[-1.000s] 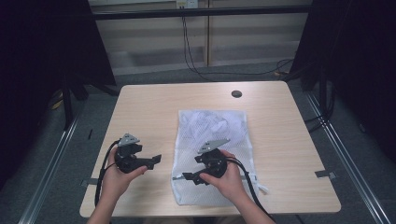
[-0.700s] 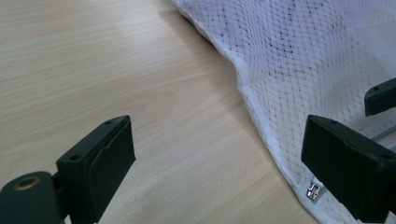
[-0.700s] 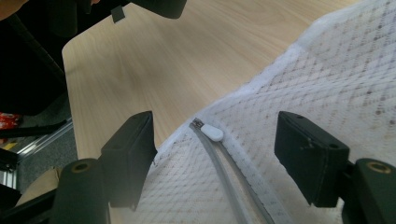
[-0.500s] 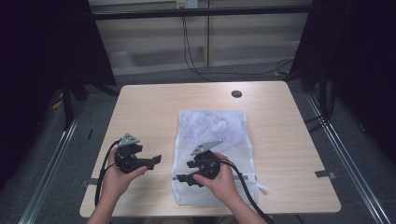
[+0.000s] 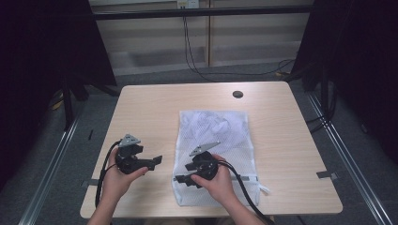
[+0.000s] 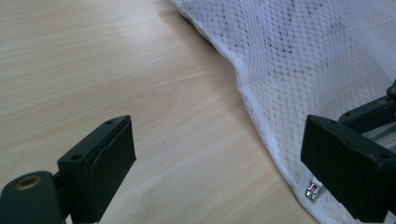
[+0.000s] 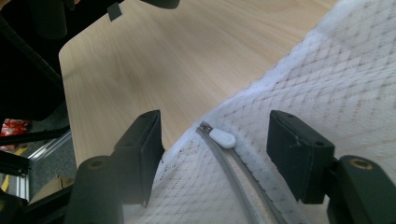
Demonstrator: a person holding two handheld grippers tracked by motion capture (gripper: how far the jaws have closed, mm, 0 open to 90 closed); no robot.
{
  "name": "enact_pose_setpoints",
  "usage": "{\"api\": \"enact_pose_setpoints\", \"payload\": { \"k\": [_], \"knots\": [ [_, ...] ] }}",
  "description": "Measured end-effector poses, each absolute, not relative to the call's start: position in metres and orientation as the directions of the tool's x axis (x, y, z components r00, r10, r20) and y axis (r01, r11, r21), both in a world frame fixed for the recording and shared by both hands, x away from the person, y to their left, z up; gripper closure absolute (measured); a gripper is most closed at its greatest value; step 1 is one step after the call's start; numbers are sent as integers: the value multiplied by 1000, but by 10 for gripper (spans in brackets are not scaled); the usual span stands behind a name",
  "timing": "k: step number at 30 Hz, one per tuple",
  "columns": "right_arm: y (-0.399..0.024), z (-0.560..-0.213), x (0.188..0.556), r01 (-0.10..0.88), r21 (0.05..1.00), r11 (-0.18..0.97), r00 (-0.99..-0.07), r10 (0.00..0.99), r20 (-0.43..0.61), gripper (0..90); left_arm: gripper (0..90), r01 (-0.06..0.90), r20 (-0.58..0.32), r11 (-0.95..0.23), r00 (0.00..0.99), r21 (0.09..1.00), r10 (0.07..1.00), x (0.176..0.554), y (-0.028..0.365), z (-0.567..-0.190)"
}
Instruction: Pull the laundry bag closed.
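Counter: a light wood counter (image 5: pixel 150 108) with rounded corners; a small dark round disc (image 5: pixel 238 94) sits near its far edge.
Mesh laundry bag: a white mesh laundry bag (image 5: pixel 220 126) lies flat on the counter, right of centre, reaching from mid-counter to near the front edge, with crumpled white fabric showing through the mesh in its far half.
Zipper: a grey zipper (image 7: pixel 243 179) runs along the bag's near end; its white pull tab (image 7: pixel 222 138) lies at the bag's corner, next to bare wood.
Left hand-held gripper: the left hand-held gripper (image 5: pixel 157 160) is held by the person's left hand (image 5: pixel 117 180) over bare counter, just beside the bag's left edge, pointing toward the bag. Its jaws are spread wide and hold nothing; in the left gripper view the bag's hemmed edge and a small metal zipper end (image 6: pixel 312 191) lie between them.
Right hand-held gripper: the right hand-held gripper (image 5: pixel 180 178) is held by the right hand (image 5: pixel 218 180) over the bag's near left corner, pointing left. Its jaws are spread apart, with the white pull tab lying between them, touched by neither.
Cables: a black cable (image 5: pixel 101 176) trails from the left hand-held gripper toward the front edge; another crosses the bag from the right one.
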State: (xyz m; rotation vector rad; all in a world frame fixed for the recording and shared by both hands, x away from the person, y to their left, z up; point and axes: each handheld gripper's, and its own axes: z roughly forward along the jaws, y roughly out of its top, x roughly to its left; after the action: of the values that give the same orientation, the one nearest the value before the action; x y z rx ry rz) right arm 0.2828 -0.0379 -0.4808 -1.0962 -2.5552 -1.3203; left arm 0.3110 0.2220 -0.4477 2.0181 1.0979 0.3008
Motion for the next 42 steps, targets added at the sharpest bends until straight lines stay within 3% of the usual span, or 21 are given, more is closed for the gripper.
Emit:
{"api": "enact_pose_setpoints", "payload": {
  "k": [4, 13, 14, 20, 42],
  "knots": [
    [-35, -484, 283, 631, 678, 376, -738, 561, 375, 456, 98, 596, -154, -300, 590, 745, 792, 311, 222, -448],
    [-36, -488, 287, 656, 663, 359, -711, 589, 385, 485, 98, 591, -146, -304, 592, 747, 793, 311, 223, -447],
    [-36, -488, 287, 660, 662, 354, -709, 583, 396, 529, 97, 592, -147, -305, 593, 746, 792, 311, 223, -447],
    [-33, -491, 286, 667, 655, 355, -708, 574, 411, 591, 98, 592, -146, -306, 594, 746, 791, 310, 222, -447],
    [-27, -501, 289, 714, 612, 341, -670, 585, 457, 678, 101, 597, -153, -304, 593, 742, 791, 311, 223, -447]
  ]
}}
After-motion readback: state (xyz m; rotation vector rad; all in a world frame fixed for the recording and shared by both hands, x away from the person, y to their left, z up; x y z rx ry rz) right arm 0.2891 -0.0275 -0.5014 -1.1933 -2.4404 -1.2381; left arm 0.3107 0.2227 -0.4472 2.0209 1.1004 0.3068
